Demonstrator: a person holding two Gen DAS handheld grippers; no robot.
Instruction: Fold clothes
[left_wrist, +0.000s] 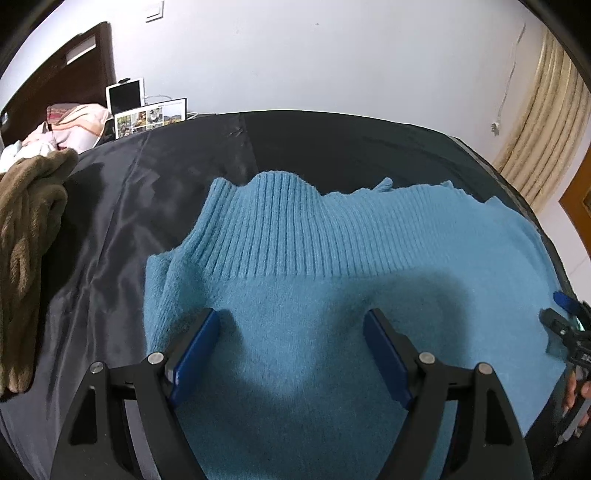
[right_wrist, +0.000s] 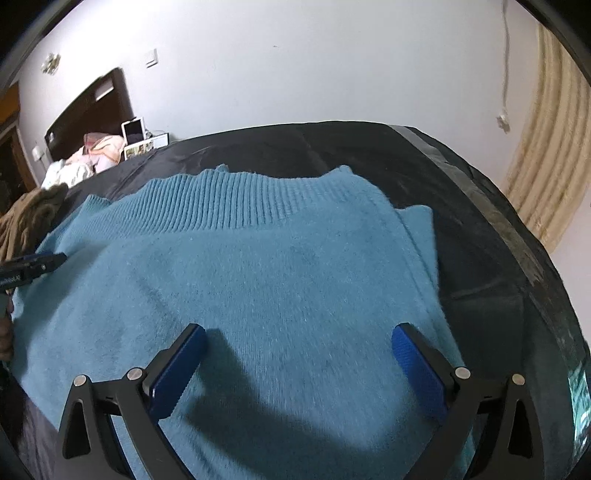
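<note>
Lying beneath both open hand-held grippers (left_wrist: 291, 317) (right_wrist: 297, 334): blue sweater (left_wrist: 332, 258).

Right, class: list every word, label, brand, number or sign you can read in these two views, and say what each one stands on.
Nothing can be read for certain.
White lettering on the black body of the left gripper: cut off and blurred.
Printed sheet of small photos against the white wall: heading too small.
White-framed tablet: screen dark, no text.
Blue knitted sweater: no label visible.
</note>
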